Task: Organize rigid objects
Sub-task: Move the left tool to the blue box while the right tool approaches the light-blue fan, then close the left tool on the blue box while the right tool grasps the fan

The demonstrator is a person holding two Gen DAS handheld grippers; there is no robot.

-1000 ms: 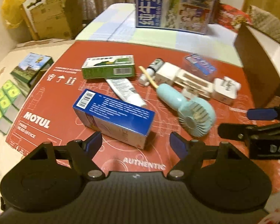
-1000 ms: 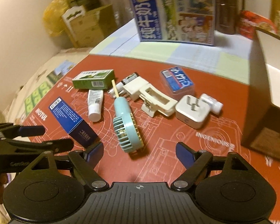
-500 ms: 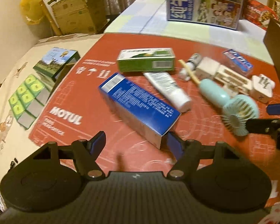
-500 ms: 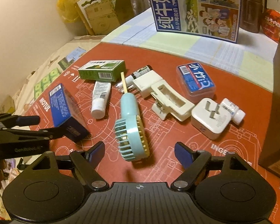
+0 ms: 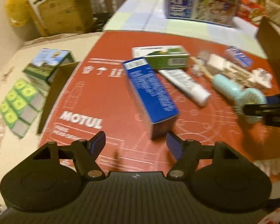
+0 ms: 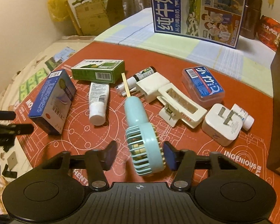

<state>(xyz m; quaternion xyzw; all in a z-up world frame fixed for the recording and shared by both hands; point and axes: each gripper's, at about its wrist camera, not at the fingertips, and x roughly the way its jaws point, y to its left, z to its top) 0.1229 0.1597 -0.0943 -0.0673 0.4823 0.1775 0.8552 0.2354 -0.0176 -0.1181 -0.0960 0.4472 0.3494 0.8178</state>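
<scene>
L claw wide, w/ blue box just ahead, near end by its right finger, not gripped. R claw also wide, fingers either side of mint handheld fan head; contact unclear. White charger ahead-right.

Red cardboard surface carries white line drawings and white lettering. On it, the long blue carton shows white print and a barcode panel; just beyond it lies the green-and-white box. Right of the blue carton, a white tube with grey print, then the pale turquoise handheld fan with a cream stick at its handle end. Cream plastic clip, white plug adapter, clear case with blue label. Both tools are black with blue pads.
</scene>
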